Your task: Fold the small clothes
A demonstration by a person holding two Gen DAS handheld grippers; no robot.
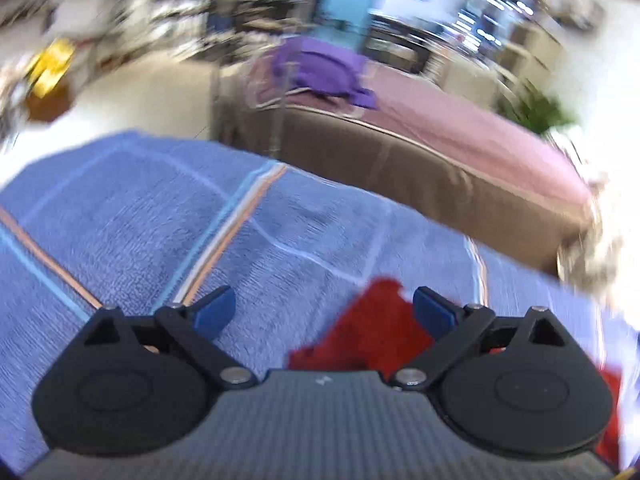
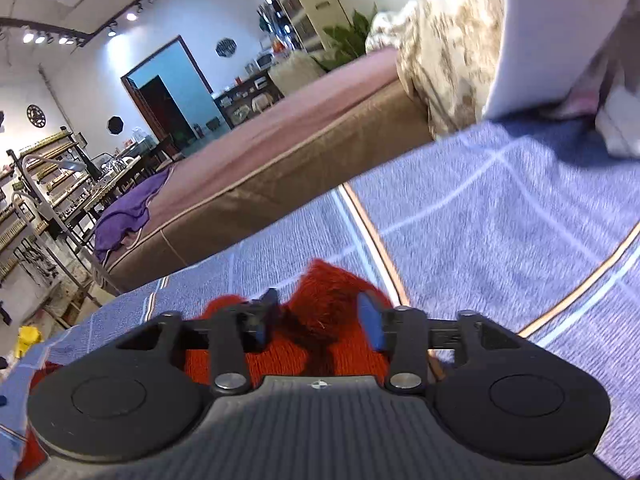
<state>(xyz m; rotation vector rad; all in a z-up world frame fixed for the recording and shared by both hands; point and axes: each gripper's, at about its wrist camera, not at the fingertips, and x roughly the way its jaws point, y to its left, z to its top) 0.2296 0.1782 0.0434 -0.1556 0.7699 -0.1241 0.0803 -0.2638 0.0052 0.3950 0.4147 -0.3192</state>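
A small red knitted garment (image 1: 376,332) lies on a blue checked bedspread (image 1: 160,216). In the left wrist view my left gripper (image 1: 324,312) is open, its blue-padded fingers spread wide, with the red garment under its right finger. In the right wrist view my right gripper (image 2: 318,320) is open just above the red garment (image 2: 320,300), a raised fold of it standing between the two fingers. The bedspread (image 2: 500,208) stretches away to the right. The left view is motion-blurred.
A brown mattress with a pink sheet (image 2: 280,152) stands beyond the bedspread, a purple cloth (image 1: 320,68) on it. A beige patterned quilt (image 2: 448,40) and a white pillow (image 2: 552,32) lie at the right. Shelves and furniture fill the room behind.
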